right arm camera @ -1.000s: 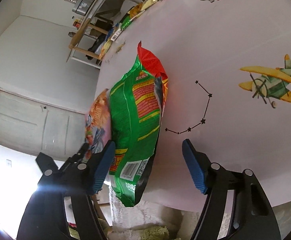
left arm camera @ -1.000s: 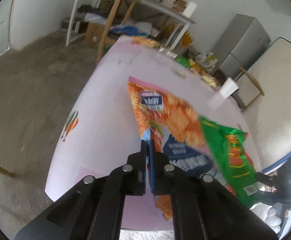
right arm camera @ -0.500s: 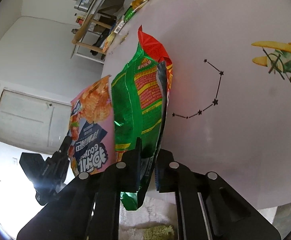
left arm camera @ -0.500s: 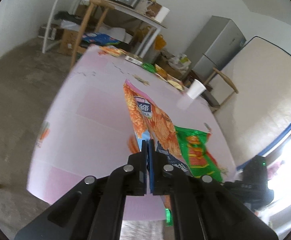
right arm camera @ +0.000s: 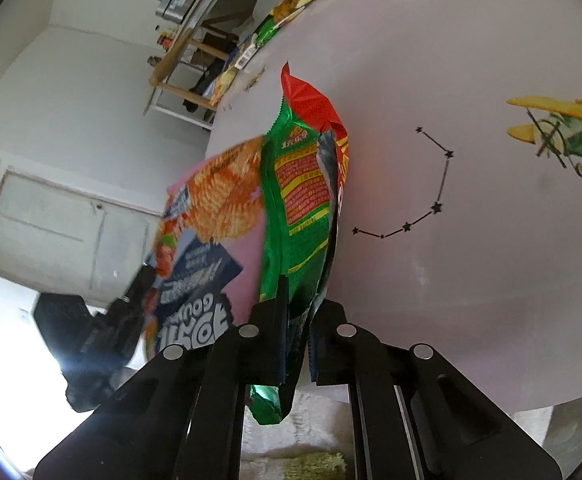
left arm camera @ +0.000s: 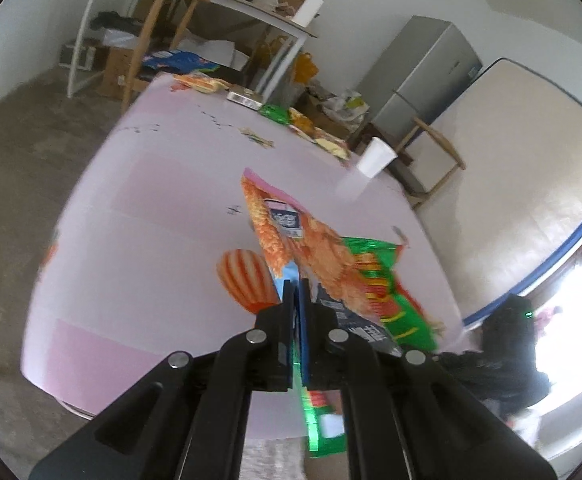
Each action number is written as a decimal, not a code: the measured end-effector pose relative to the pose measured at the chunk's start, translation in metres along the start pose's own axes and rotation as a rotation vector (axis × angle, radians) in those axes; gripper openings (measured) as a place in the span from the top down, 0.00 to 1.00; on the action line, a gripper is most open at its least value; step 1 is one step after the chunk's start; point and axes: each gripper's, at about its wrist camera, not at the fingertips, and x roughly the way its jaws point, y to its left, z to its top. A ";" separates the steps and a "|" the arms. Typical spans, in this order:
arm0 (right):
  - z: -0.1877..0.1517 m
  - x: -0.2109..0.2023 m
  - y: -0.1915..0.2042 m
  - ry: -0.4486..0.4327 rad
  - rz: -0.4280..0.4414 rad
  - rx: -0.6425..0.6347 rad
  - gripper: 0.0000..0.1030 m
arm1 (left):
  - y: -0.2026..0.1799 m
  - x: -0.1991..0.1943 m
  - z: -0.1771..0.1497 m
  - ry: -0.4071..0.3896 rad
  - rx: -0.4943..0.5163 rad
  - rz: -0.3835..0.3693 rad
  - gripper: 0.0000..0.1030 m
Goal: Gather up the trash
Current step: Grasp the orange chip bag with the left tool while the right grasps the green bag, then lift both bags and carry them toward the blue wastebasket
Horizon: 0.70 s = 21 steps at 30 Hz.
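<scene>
Looking along your left gripper (left arm camera: 297, 300), you see its jaws pressed tight together on the lower edge of the orange snack bag (left arm camera: 291, 240), which stands up from the pads above the pink table (left arm camera: 151, 208). Just to the right of it, partly behind, is the green snack bag (left arm camera: 387, 280); its lower end hangs down past the fingers. A white paper cup (left arm camera: 375, 158) stands farther back on the table, and more wrappers (left arm camera: 323, 136) lie near the far edge.

From your right gripper (right arm camera: 297, 312), the jaws have just been closing and now pinch the lower part of the green snack bag (right arm camera: 299, 200), whose bottom end hangs below the fingers. The orange snack bag (right arm camera: 211, 216) is just beside it on the left, touching or nearly touching. A printed airplane (right arm camera: 559, 132) is on the table (right arm camera: 471, 260) to the right.
</scene>
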 end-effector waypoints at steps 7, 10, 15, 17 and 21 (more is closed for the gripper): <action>-0.002 0.002 -0.002 0.021 0.083 0.032 0.66 | 0.005 0.004 -0.004 0.023 0.007 0.015 0.98; -0.002 0.007 0.010 0.024 0.023 -0.019 0.63 | 0.003 0.005 -0.003 0.028 -0.001 -0.007 0.98; -0.005 0.014 0.022 0.021 -0.072 -0.094 0.65 | 0.001 0.006 -0.001 0.028 -0.029 -0.052 0.98; -0.006 0.018 0.026 0.024 -0.101 -0.117 0.69 | 0.002 0.007 -0.001 0.031 -0.045 -0.074 0.98; -0.008 0.029 0.036 0.027 -0.134 -0.154 0.74 | 0.005 0.012 -0.002 0.057 -0.106 -0.129 0.98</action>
